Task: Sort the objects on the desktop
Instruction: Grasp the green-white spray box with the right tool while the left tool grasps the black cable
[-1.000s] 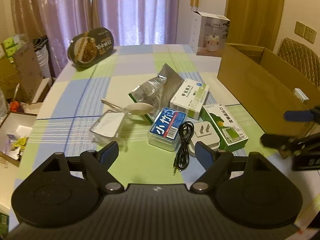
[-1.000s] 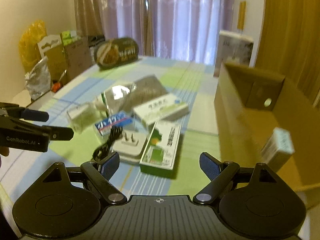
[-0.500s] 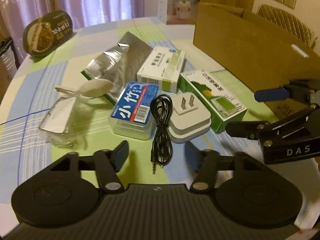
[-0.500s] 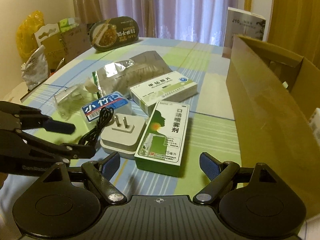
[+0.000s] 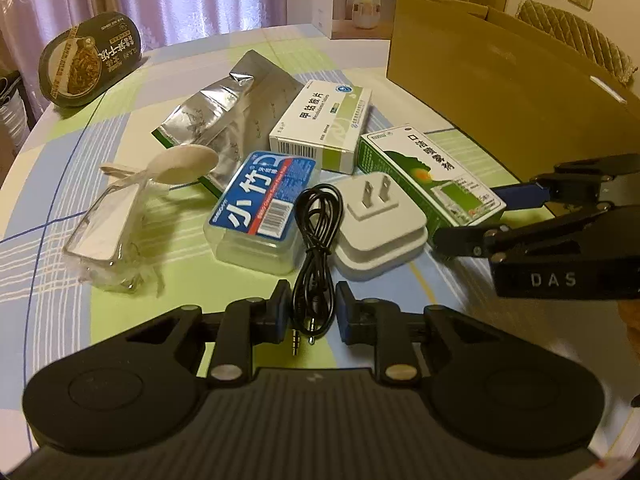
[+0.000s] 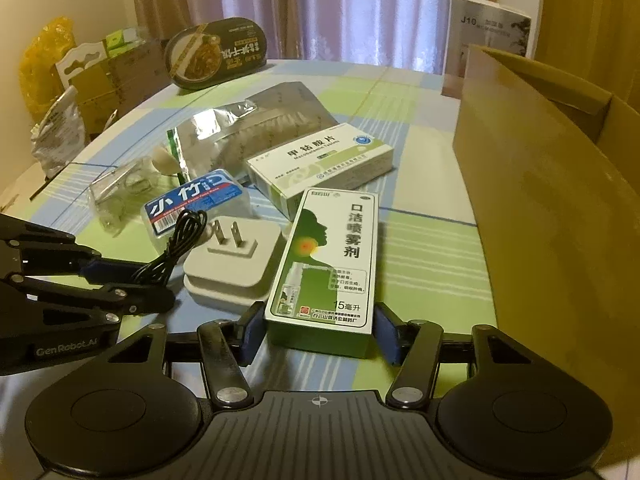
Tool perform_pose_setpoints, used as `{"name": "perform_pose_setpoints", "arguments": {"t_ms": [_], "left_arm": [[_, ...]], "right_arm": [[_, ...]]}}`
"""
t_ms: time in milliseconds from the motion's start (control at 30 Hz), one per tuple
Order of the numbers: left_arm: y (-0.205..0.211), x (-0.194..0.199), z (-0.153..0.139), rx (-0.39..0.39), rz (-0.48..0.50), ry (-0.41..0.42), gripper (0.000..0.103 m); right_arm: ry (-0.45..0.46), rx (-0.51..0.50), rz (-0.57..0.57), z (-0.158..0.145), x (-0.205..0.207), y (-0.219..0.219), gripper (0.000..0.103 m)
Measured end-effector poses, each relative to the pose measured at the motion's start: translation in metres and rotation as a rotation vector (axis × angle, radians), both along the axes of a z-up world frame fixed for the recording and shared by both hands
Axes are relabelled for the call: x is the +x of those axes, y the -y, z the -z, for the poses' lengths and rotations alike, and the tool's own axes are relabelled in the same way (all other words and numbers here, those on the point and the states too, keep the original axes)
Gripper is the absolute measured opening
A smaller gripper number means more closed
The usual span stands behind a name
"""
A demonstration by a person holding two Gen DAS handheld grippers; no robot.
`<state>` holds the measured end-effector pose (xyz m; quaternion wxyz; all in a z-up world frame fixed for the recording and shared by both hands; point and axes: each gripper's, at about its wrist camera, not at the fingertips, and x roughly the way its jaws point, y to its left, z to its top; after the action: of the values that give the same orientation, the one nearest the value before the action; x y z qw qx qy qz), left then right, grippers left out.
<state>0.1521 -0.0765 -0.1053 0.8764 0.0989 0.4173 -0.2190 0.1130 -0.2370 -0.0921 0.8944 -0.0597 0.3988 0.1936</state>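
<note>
My left tongs (image 5: 310, 312) sit low on the bench (image 5: 60, 184), their pads either side of the near end of the black cable (image 5: 316, 240); I can't tell whether the pads touch it, so I cannot say if they are clenched on it or merely narrowed around it. The cable's plug tips poke out just below the pads, and its coil lies between the blue-labelled plastic case (image 5: 260, 212) and the white plug adapter (image 5: 380, 220).

My right tongs (image 6: 316, 332) straddle the near end of the green spray box (image 6: 328, 264) — one pad at each long side, close against the carton, though whether they are pressing it I cannot tell. That box lies flat beside the adapter, with the white-and-green tablet box (image 6: 320, 160) just beyond and the cardboard box (image 6: 560, 200) to its right.

Half a second ago both pairs were spread wide and held back from the pile — now each has closed in around its item and moved nearer. The foil pouch (image 5: 236, 120), the spoon (image 5: 180, 166) and the clear wrapper (image 5: 108, 232) lie as they did.
</note>
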Motion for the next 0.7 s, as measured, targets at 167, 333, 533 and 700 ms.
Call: {"name": "perform_pose_setpoints", "arguments": {"t_ms": [167, 333, 533, 700], "left_arm": [[0.003, -0.024, -0.007, 0.018, -0.004, -0.025, 0.019], [0.005, -0.053, -0.010, 0.000, -0.009, -0.049, 0.019], [0.010, -0.057, -0.008, 0.014, -0.020, -0.041, 0.024], [0.010, -0.045, -0.004, 0.014, -0.053, -0.036, 0.029]], "right_arm": [[-0.015, -0.016, -0.011, -0.006, -0.028, 0.016, 0.054], [-0.038, -0.047, -0.026, -0.007, -0.064, 0.036, 0.054], [-0.035, -0.038, 0.002, -0.005, -0.070, 0.040, 0.057], [-0.023, -0.031, 0.010, -0.003, -0.061, 0.036, 0.062]]}}
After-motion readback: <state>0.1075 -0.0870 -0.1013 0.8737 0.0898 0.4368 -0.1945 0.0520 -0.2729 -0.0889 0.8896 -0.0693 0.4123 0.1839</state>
